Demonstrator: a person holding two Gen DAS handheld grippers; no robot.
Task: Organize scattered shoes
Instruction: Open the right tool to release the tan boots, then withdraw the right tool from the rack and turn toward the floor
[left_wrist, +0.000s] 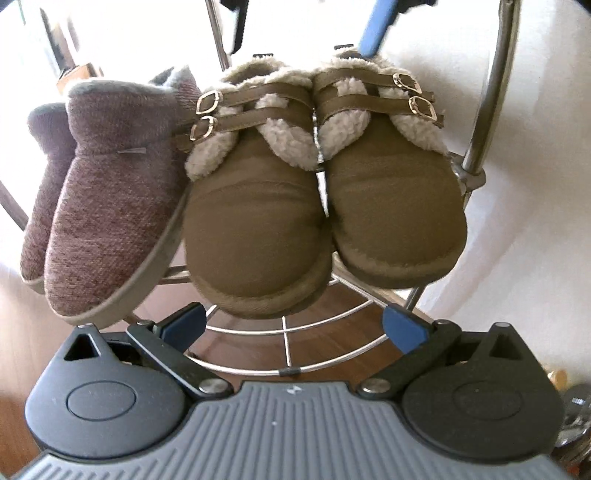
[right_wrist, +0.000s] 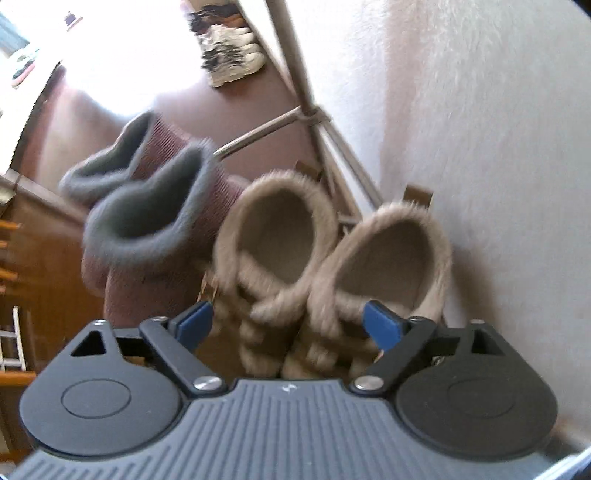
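Two pairs, the boots (left_wrist: 325, 206) and slippers (left_wrist: 107, 206), sit on the rack (left_wrist: 284, 332) already, both grippers (left_wrist: 293, 325) (right_wrist: 288, 325) wide open and empty, more shoes (right_wrist: 232, 55) left.

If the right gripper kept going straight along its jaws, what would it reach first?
Most likely the olive fleece-lined shoes on the wire rack, directly ahead between the open right gripper jaws; blur leaves depth uncertain.

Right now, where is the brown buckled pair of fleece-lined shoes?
The brown buckled pair sits side by side on the wire rack shelf, centre of the left wrist view, with the purple knit slippers at its left and the white wall at its right.
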